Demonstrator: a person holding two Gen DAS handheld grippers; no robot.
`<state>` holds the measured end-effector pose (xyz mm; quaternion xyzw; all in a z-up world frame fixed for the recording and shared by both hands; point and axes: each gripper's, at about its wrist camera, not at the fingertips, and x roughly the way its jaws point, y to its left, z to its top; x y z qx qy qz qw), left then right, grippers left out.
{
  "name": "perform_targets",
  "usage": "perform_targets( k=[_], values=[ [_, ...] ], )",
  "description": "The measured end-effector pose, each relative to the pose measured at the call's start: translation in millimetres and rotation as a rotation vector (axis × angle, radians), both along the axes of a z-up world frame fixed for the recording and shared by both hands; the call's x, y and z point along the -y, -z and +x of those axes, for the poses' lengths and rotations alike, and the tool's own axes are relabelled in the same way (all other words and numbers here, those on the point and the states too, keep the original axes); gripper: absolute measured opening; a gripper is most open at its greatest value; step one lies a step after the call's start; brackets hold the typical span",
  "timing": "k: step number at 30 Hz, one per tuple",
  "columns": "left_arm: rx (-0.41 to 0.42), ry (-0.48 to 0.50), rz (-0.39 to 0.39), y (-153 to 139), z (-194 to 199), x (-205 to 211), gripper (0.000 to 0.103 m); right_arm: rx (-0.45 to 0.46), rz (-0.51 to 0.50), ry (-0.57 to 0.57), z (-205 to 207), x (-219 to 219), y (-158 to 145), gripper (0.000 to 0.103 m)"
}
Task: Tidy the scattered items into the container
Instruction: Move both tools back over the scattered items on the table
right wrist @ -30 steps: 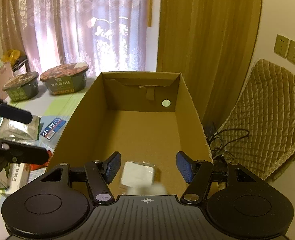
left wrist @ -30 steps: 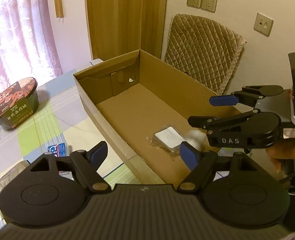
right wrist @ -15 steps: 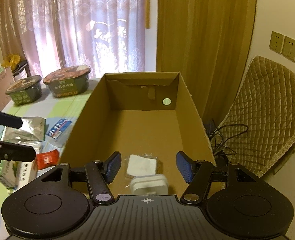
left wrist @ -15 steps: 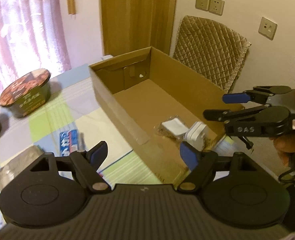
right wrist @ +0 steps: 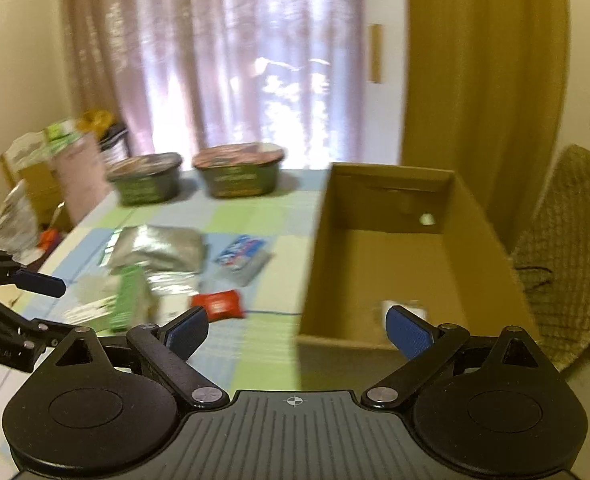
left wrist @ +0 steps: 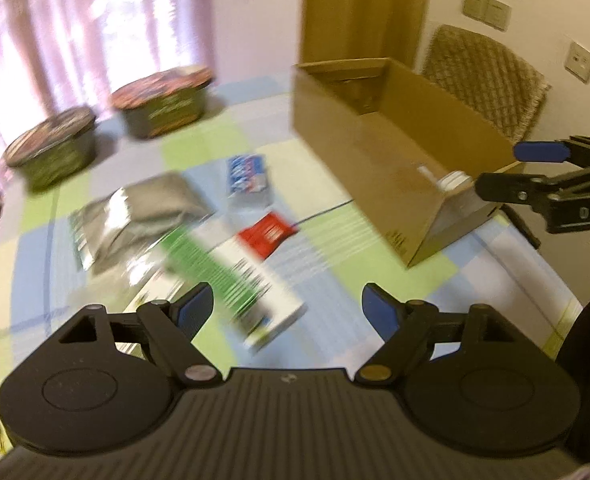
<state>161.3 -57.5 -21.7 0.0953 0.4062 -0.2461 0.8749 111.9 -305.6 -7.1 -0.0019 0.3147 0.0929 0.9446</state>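
both grippers (left wrist: pixel 287 308) (right wrist: pixel 297 326) spread, empty; brown open-topped cardboard box (right wrist: pixel 379 264) holds white items.

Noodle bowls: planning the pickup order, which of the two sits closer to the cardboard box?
The brown-lidded noodle bowl; the darker-lidded noodle bowl sits on its far side from the open cardboard box.

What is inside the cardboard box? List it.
Inside the cardboard box a small white item lies near its front end; blur hides what it is. The right tongs and front wall cover the nearest floor.
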Motion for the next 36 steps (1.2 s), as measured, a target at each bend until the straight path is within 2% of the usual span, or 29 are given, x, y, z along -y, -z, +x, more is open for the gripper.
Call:
perform_targets(
  k=[9, 17, 28, 33, 36],
  values=[
    [0.007, -0.123, 0.035, 6, -22, -75, 0.081, -0.062, -0.011, -0.134, -12, -68, 15, 0.100],
    [-0.002, -0.174, 0.033, 18, -17, -109, 0.081, -0.121, -0.041, -0.205, 1, -107, 32, 0.100],
    [-0.021, -0.083, 0.103, 55, 18, -116, 0.081, -0.185, -0.057, -0.263, 37, -141, 54, 0.100],
    [-0.030, -0.091, 0.073, 72, 40, -120, 0.081, -0.200, -0.074, -0.289, 64, -156, 67, 0.100],
    [-0.032, -0.073, 0.082, 84, 52, -120, 0.081, -0.209, -0.084, -0.296, 80, -163, 76, 0.100]
  ],
)
